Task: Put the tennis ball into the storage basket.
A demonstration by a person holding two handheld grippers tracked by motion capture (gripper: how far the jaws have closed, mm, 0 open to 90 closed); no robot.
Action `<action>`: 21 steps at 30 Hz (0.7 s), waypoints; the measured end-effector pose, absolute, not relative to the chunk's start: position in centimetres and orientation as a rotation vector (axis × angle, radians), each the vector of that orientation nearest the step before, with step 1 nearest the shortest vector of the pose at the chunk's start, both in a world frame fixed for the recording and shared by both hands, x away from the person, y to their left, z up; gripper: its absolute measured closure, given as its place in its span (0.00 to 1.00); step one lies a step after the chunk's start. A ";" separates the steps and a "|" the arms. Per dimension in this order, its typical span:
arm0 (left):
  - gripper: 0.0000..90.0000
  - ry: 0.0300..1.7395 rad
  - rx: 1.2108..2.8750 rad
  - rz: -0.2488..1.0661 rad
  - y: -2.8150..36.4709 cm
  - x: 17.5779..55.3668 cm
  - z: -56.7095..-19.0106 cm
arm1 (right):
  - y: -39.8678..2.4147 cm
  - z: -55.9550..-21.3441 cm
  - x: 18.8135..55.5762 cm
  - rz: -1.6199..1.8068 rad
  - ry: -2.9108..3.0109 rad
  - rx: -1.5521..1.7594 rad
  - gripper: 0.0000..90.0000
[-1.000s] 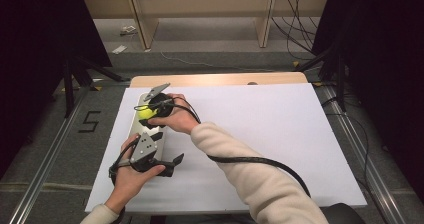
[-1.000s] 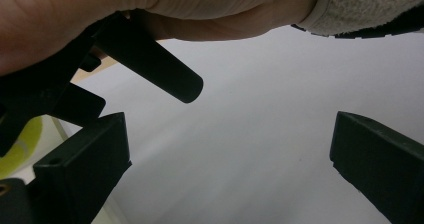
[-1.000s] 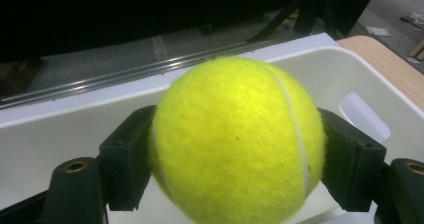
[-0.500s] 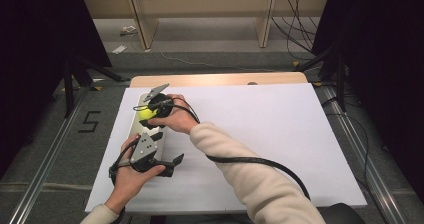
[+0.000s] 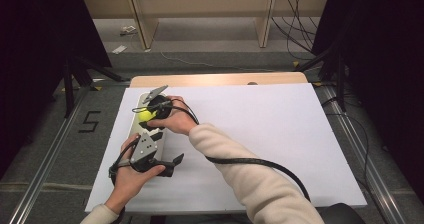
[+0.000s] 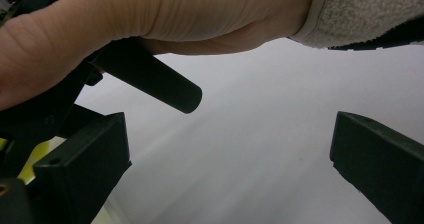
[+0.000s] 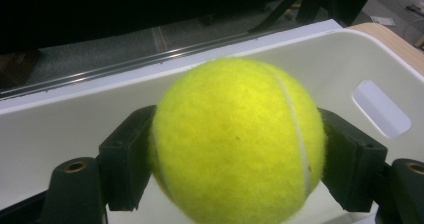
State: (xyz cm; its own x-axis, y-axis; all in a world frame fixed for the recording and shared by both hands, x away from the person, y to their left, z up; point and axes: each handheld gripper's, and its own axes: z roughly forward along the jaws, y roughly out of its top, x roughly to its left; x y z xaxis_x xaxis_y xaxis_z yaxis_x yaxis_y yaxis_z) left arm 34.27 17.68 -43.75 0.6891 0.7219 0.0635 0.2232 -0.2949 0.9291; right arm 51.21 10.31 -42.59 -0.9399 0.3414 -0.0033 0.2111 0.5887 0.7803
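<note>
My right gripper (image 5: 146,115) is shut on a yellow tennis ball (image 5: 145,115) over a long white bin (image 5: 135,130) at the table's left edge. In the right gripper view the tennis ball (image 7: 237,141) sits squeezed between both black jaws, with the white bin (image 7: 350,59) and its handle cutout behind it. My left gripper (image 5: 172,165) rests nearer the front, beside the bin, open with its jaws pointing right. The left gripper (image 6: 230,169) has nothing between its wide-apart jaws, only white table. The person's right forearm crosses above it.
A white board (image 5: 260,134) covers the table, with a strip of bare wood (image 5: 225,79) at the far edge. A black cable (image 5: 250,161) trails from the right gripper across the board. Metal rails run along both sides of the table.
</note>
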 end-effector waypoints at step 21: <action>0.02 0.741 1.850 0.592 17.7 34.3 -43.7 | 10.1 -42.0 51.3 1.331 2.622 0.479 0.19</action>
